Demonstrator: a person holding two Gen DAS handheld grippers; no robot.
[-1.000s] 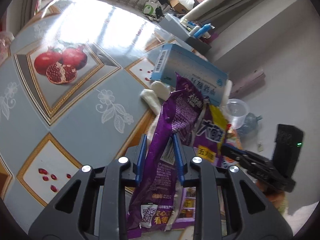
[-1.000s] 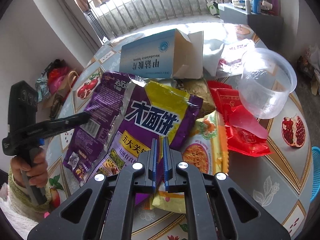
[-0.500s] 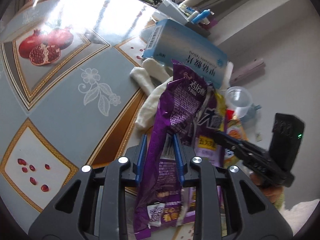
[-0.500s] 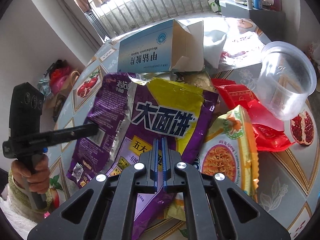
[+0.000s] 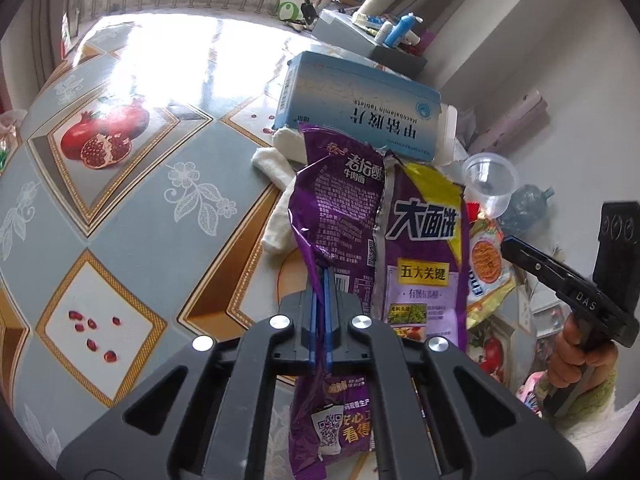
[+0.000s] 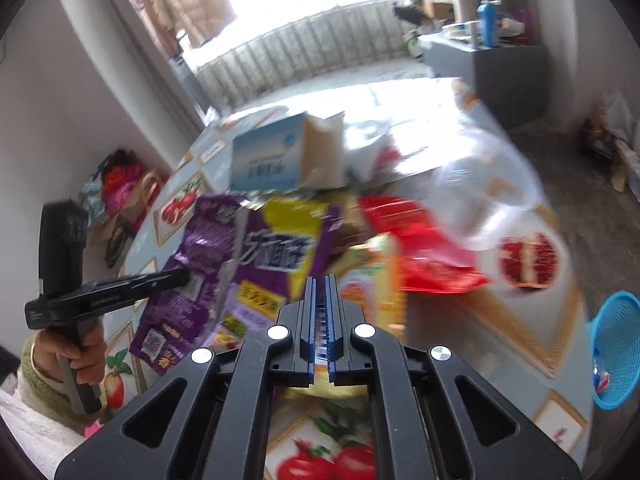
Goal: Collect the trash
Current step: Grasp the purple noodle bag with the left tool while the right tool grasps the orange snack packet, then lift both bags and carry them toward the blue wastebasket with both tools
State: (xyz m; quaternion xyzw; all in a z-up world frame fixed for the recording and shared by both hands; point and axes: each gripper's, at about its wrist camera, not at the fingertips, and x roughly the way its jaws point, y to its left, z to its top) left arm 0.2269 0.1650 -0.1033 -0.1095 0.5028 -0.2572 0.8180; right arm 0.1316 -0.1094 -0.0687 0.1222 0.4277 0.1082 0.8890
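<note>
A heap of wrappers lies on the patterned table (image 5: pixel 120 220). My left gripper (image 5: pixel 325 276) is closing its jaws, and the pads pinch a long purple noodle wrapper (image 5: pixel 340 208) that hangs through them. In the right wrist view the same gripper (image 6: pixel 182 278) meets that wrapper (image 6: pixel 196 264) from the left. My right gripper (image 6: pixel 320 280) is shut on the lower edge of a purple-and-yellow packet (image 6: pixel 280 256), which stands raised (image 5: pixel 424 240). An orange noodle packet (image 5: pixel 486 256) leans against it, beside the right gripper (image 5: pixel 508 246).
A blue carton (image 5: pixel 360 108) lies behind the wrappers with a white cloth (image 5: pixel 276 168) at its foot. A clear plastic cup (image 5: pixel 490 184) and a red wrapper (image 6: pixel 424 256) sit to the right. A blue mesh basket (image 6: pixel 616 344) stands on the floor beyond the table's right edge.
The left jaws stood apart around the purple wrapper and now pinch it. The right gripper has drawn back and up with the purple-and-yellow packet; its view is blurred.
</note>
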